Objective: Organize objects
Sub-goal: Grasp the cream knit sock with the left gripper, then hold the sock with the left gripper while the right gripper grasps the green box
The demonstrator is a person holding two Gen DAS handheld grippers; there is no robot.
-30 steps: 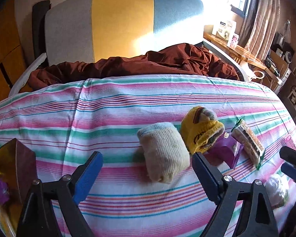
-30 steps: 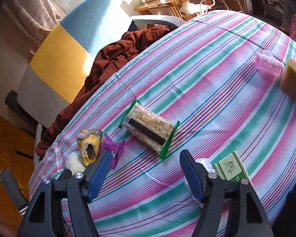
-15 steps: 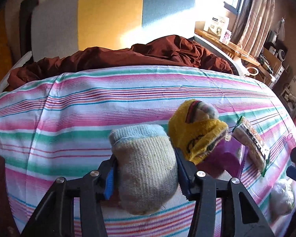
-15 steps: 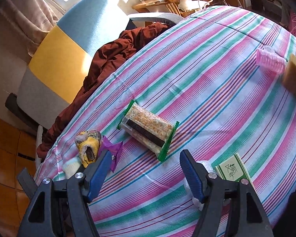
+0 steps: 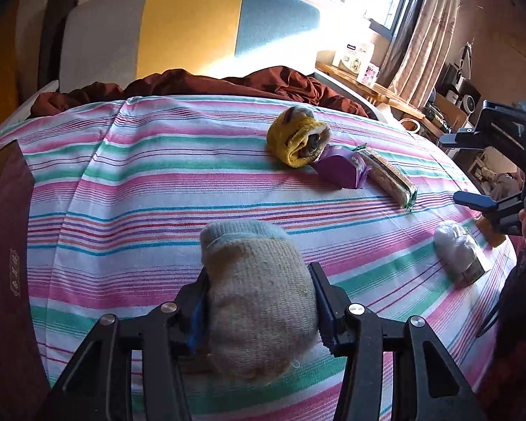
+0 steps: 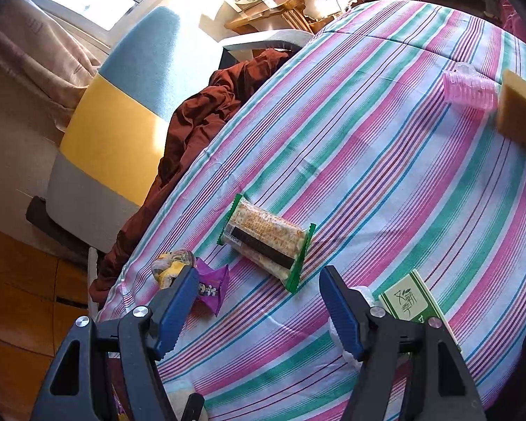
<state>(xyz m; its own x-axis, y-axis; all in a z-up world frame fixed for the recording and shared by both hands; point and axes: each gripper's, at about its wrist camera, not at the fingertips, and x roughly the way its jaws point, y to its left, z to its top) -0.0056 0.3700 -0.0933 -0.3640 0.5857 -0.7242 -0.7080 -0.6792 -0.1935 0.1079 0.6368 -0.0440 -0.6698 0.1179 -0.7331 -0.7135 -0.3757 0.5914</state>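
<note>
Cream knitted rolled sock with a pale blue cuff (image 5: 259, 301) sits pinched between the two black fingers of the left gripper (image 5: 257, 310), which is closed on its sides, above the striped pink, green and white bedsheet (image 5: 150, 189). Beyond it on the sheet lies a yellow rolled sock (image 5: 296, 138), touching a small purple foil packet (image 5: 343, 172); just beside that is a clear cracker pack with green ends (image 5: 389, 179). Off to the right rests a white crumpled plastic bundle (image 5: 454, 244) — close to the right gripper (image 6: 259, 312), whose blue-padded jaws stand wide apart with nothing between them. From the right wrist view, a green and white printed box (image 6: 412, 303) lies by its right finger, and a pink ribbed plastic roller (image 6: 470, 89) touches a tan block (image 6: 520, 112) far across the bed. A dark maroon box (image 5: 3, 245) fills the left edge; a rumpled brown blanket (image 5: 228, 82) lies against the grey, yellow and blue headboard (image 5: 189, 31).
</note>
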